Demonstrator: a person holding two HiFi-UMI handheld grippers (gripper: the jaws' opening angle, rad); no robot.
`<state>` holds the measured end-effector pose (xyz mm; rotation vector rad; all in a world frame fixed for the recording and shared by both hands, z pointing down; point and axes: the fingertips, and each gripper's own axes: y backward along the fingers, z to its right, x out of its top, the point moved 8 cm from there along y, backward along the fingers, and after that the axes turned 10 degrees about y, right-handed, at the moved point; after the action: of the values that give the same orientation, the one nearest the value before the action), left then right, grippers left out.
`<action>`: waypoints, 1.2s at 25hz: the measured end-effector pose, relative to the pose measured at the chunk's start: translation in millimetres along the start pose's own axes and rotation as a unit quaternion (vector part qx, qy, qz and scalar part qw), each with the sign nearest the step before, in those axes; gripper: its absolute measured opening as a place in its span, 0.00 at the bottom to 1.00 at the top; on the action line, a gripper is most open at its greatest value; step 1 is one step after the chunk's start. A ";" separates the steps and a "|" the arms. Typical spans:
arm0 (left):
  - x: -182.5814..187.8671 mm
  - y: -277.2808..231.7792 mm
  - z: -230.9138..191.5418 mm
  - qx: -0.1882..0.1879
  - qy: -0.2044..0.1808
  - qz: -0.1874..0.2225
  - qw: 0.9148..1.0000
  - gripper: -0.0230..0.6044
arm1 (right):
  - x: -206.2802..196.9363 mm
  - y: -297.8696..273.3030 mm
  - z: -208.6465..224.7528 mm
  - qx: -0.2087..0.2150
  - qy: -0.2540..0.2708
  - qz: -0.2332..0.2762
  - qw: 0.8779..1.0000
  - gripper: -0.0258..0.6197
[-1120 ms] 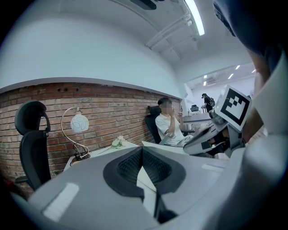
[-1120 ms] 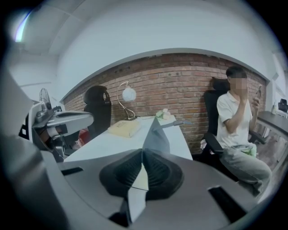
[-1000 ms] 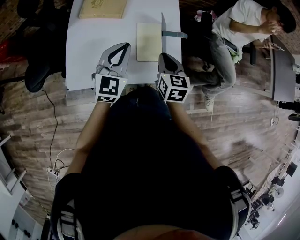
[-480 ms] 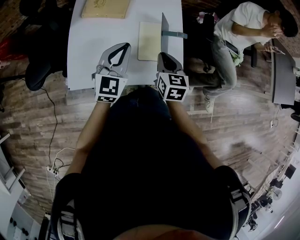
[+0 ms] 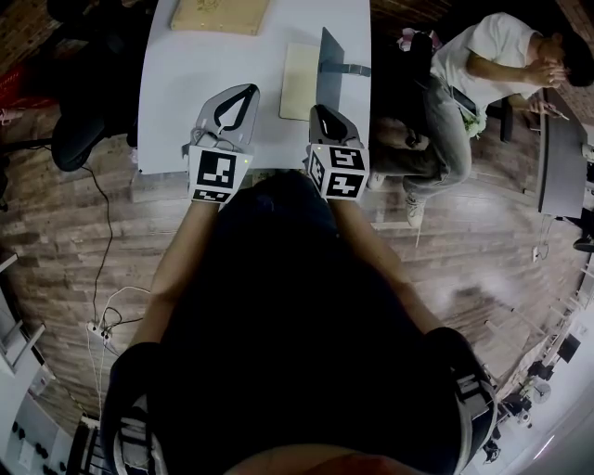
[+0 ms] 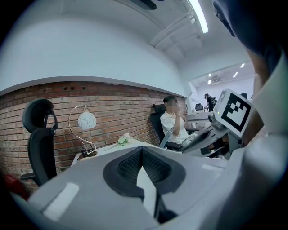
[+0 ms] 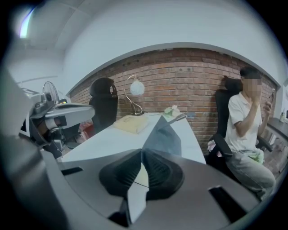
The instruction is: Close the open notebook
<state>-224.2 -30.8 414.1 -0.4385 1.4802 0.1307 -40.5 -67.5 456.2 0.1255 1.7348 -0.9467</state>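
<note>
The long white table (image 5: 186, 93) fills the space in front of the person doing the job. A flat tan board (image 5: 223, 14) lies at its far end, and someone else sits in a chair (image 5: 483, 65) off the right side, busy with a phone.

The notebook (image 5: 302, 79) lies near the table's right edge. Its cream page is flat and its dark grey cover (image 5: 329, 79) stands up from the spine, not yet folded over. Over the last second the cover shows more of its broad face from above where it was a thin edge-on line, though the head camera has shifted too, so I can't say the cover itself has tipped.

The right gripper (image 5: 320, 113) has crept in towards the near corner of that cover. Its jaws are pressed together at the tips with nothing between them, and in its own view the cover rises just beyond them. Whether they touch it I cannot tell. To my eye a closed tip like that is meant to nudge the cover over onto the page, so the closing looks about to start rather than done.

The left gripper (image 5: 243, 91) hovers over bare table left of the notebook, also closed up and holding nothing
</note>
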 end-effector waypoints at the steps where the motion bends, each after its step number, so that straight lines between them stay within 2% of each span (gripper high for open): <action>1: -0.5 1.0 -0.7 0.001 0.000 0.000 1.000 0.05 | 0.3 -1.0 -0.8 0.001 0.001 0.000 1.000 0.07; 30: -5.9 19.3 -7.9 0.034 0.002 -0.008 0.999 0.05 | -6.5 -17.0 -14.7 0.024 0.024 -0.015 0.999 0.07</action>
<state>-238.9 -15.0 415.7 -0.3954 1.4803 0.0677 -57.9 -67.2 471.9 0.1546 1.7630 -1.0146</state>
